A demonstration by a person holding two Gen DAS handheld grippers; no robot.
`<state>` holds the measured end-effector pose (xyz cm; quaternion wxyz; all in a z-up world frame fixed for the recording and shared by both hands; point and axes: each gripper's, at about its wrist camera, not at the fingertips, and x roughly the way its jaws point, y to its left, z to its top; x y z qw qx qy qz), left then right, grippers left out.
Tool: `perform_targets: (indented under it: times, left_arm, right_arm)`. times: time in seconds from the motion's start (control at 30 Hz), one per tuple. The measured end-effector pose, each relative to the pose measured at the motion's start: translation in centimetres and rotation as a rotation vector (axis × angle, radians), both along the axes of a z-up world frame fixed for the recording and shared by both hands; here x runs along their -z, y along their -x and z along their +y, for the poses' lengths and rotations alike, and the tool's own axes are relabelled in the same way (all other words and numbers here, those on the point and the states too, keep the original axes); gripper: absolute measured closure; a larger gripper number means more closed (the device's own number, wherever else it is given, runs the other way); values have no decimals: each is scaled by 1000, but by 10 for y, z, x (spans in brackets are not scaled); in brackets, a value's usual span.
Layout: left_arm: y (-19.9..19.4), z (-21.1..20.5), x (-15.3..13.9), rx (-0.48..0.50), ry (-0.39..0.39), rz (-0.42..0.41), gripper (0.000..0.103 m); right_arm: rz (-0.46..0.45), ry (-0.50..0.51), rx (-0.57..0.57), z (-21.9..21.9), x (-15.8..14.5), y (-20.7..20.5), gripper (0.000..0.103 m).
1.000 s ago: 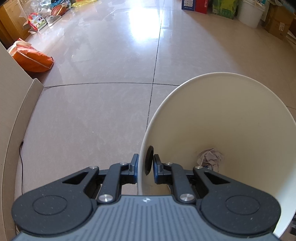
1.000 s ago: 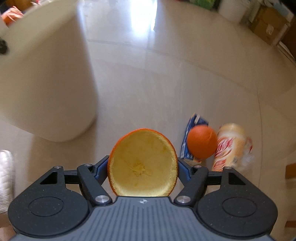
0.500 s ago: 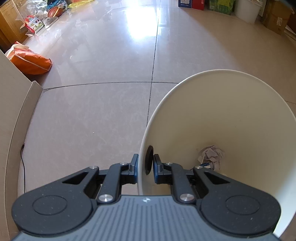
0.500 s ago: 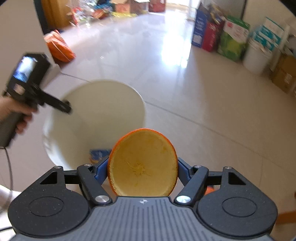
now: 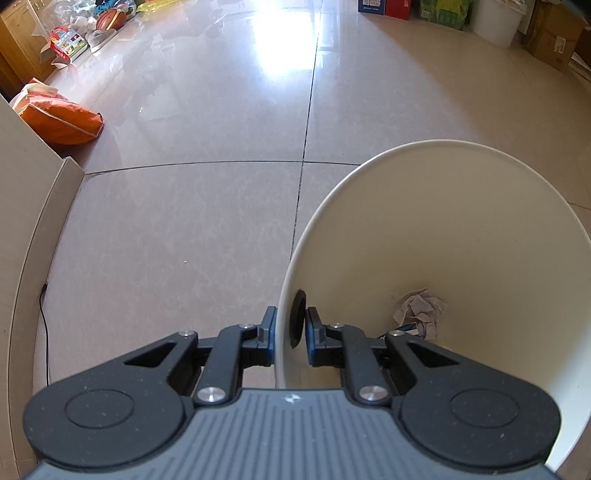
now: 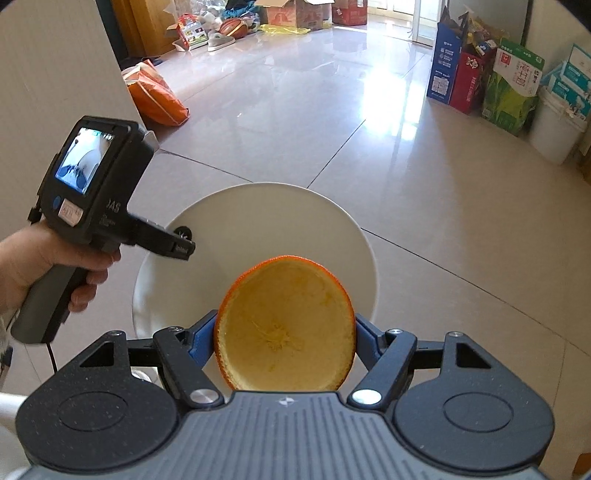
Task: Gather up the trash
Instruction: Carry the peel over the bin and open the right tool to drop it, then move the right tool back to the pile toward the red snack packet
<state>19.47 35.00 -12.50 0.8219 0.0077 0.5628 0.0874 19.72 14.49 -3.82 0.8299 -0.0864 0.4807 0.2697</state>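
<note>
Orange peel [image 6: 284, 325], a hollow half with its pale inside facing your camera, sits clamped between the jaws of your right gripper [image 6: 285, 343], one finger pressing on each side of it. You hold it above the open mouth of the white bin [image 6: 343, 236], which stands on the shiny tiled floor [image 6: 461, 221]; the peel hides the near part of the bin's opening in the right wrist view.

Your left gripper [image 5: 289, 330] has its jaws closed on the rim of the bin [image 5: 443, 229], one finger outside the wall and one inside, right at a dark round hole in the wall. From the right wrist view you can see your left hand [image 6: 33, 266] wrapped round the grey handle of that gripper [image 6: 183, 247], with its small lit screen facing you and a thin cable hanging from the handle's base.

Down inside the bin lies a crumpled grey paper ball [image 5: 421, 312], with a bit of something blue just under it that is too hidden to name.

Well away on the floor an orange bag [image 5: 61, 118] lies beside a pale wall panel [image 5: 26, 206]. Along the far right stand coloured boxes [image 6: 465, 79] and a white bucket [image 6: 554, 129], and more clutter, a basketball [image 5: 110, 18] among it, sits at the far left end of the room
</note>
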Motion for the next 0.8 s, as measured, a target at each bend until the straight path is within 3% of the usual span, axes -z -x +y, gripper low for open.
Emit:
perform_targets:
  times: [0.27, 0.8]
  left_arm:
    - [1, 0, 1, -3, 1, -2, 90]
    - [0, 0, 1, -5, -4, -1, 89]
  right_arm:
    - [-60, -34, 18, 11, 2, 3, 4]
    - [-86, -70, 278, -46, 37, 35, 2]
